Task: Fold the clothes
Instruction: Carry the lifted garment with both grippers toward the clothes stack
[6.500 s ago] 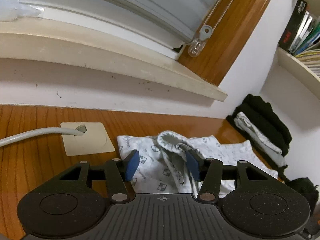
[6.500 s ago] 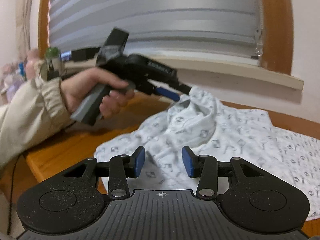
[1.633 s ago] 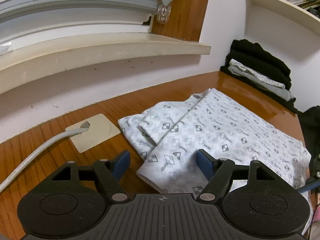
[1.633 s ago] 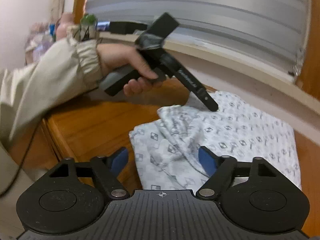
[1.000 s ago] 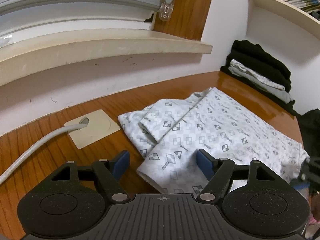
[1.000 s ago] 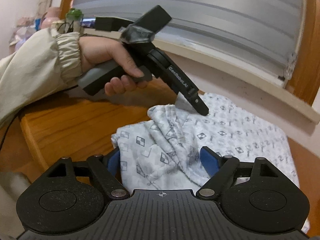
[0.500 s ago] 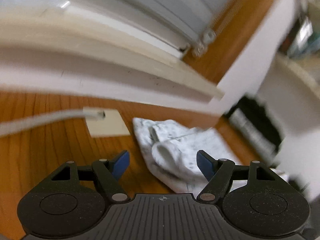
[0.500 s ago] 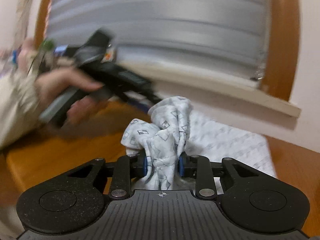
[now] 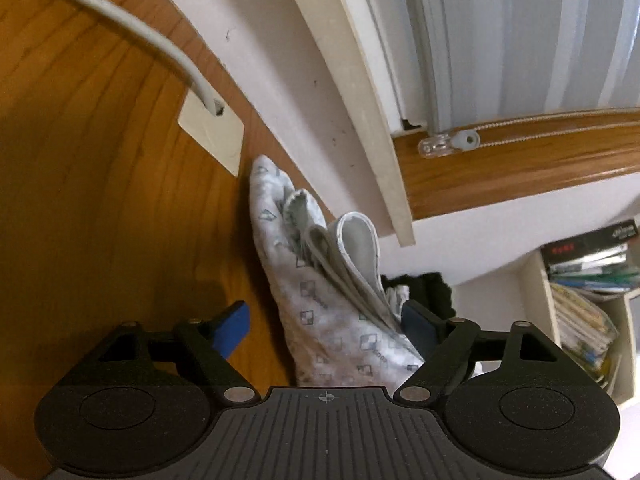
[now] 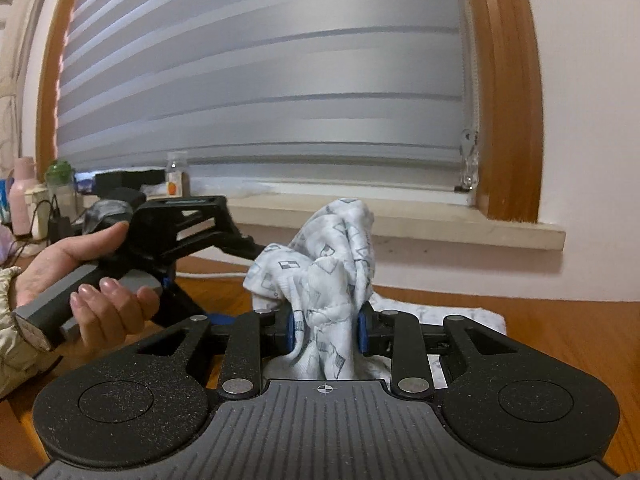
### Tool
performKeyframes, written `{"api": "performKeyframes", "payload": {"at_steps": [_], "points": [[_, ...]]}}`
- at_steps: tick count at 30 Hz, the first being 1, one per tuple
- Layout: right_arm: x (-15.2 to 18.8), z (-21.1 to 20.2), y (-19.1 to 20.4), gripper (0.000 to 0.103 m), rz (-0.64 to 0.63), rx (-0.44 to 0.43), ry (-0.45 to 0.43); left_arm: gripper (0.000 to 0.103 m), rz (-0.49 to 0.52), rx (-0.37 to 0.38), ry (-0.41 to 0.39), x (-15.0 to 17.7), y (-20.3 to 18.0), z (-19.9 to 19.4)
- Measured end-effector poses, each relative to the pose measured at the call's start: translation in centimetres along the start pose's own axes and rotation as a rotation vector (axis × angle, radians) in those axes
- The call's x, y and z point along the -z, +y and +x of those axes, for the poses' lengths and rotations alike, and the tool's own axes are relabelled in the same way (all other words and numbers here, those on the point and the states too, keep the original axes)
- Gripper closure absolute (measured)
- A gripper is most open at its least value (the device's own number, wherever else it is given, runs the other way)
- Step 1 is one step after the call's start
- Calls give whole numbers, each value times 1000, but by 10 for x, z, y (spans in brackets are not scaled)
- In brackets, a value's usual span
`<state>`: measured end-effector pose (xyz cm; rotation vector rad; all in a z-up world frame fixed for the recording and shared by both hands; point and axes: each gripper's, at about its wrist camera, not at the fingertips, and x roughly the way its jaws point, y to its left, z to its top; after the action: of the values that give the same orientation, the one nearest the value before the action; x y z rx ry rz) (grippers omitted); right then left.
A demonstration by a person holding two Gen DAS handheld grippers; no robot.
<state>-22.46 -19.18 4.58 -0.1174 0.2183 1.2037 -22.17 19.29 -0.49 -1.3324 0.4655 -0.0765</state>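
Observation:
A white garment with a grey checker print (image 9: 320, 312) lies partly folded on the wooden table (image 9: 100, 168). In the left wrist view, rolled on its side, my left gripper (image 9: 326, 326) straddles the garment's folded edge. Its jaws are opening, with the cloth between them; the far pad is at the cloth and the near pad stands clear of it. My right gripper (image 10: 326, 332) is shut on a bunched part of the garment (image 10: 332, 264) and holds it raised above the table. A person's hand (image 10: 100, 284) grips the left gripper's handle just left of the bunch.
A white cable runs into a beige socket plate (image 9: 212, 136) near the wall. The window sill (image 10: 400, 220) overhangs the table's back. Dark folded clothes (image 9: 434, 288) are stacked by a bookshelf (image 9: 580, 280). Bottles (image 10: 60, 184) stand on the sill at left.
The right gripper closed on the garment's bunched edge and lifted it. The left gripper rolled onto its side, sank toward the table, and now has the folded edge between wider jaws.

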Motion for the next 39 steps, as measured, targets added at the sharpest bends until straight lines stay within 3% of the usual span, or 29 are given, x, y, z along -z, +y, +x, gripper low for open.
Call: {"api": "performKeyframes", "payload": {"at_steps": [3,6,11,13,15,16,19,22,29,35,39], "points": [[3,-3,0,74,4,-13,-4,18,-36,10,-7,0,1,10],[10,-5,12,74,-75,-39,8,17,-21,-14,-14,1,-1,18],[32,-8,41,74,-250,-94,57,18,134,-56,7,8,-13,27],[40,-8,50,74,-320,-103,66,30,204,-105,20,13,-18,31],[41,-9,51,74,-336,-104,58,54,265,-147,13,16,-20,34],[41,-10,50,74,-335,-102,49,75,299,-170,2,17,-22,35],[33,-13,42,74,-329,-89,20,82,366,-172,-18,20,-35,43],[21,-15,26,74,-322,-76,-9,83,422,-159,-65,25,-70,58],[-52,-57,-64,74,-278,11,-125,83,563,-50,-163,61,-208,124],[-111,-111,-169,75,-296,155,-175,83,611,59,-199,115,-318,234],[-142,-146,-247,75,-313,246,-172,83,590,128,-215,146,-368,313]]}}
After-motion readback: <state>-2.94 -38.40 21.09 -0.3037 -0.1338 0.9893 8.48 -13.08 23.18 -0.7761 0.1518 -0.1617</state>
